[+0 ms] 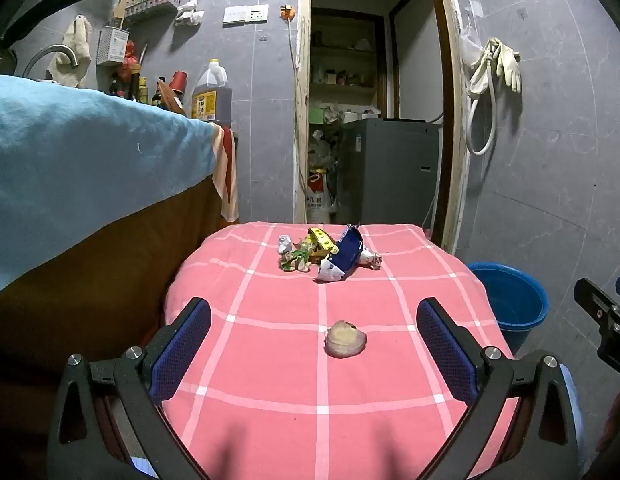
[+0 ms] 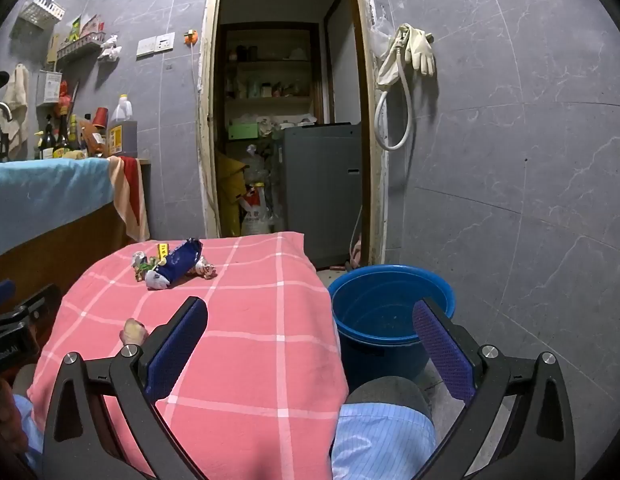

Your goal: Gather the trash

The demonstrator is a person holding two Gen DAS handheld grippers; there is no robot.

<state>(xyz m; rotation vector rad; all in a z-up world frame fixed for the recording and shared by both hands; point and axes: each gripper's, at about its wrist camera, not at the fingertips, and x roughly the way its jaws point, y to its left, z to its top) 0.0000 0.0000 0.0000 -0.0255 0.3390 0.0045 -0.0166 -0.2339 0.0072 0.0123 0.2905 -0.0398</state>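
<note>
We hold the left claw [image 1: 314, 344] wide open over the near part of the pink checked counter [image 1: 269, 380], gripping nothing; the pale crumpled scrap [image 1: 345, 339] lies on the cloth between its spread fingers, apart from both pads, so we judge it the first piece to take; the wide spread gives room to close around it. Beyond the scrap, toward the counter's far edge, sits the wrapper pile [image 1: 328, 255], with a blue packet [image 1: 348, 252] tangled among green and yellow bits; it seems left for later because it lies farther off. Our right claw [image 2: 310, 348] is also wide open and empty; it hangs past the counter's right edge, above the blue bucket [image 2: 390, 304] on the floor, which looks like where the trash goes.
</note>
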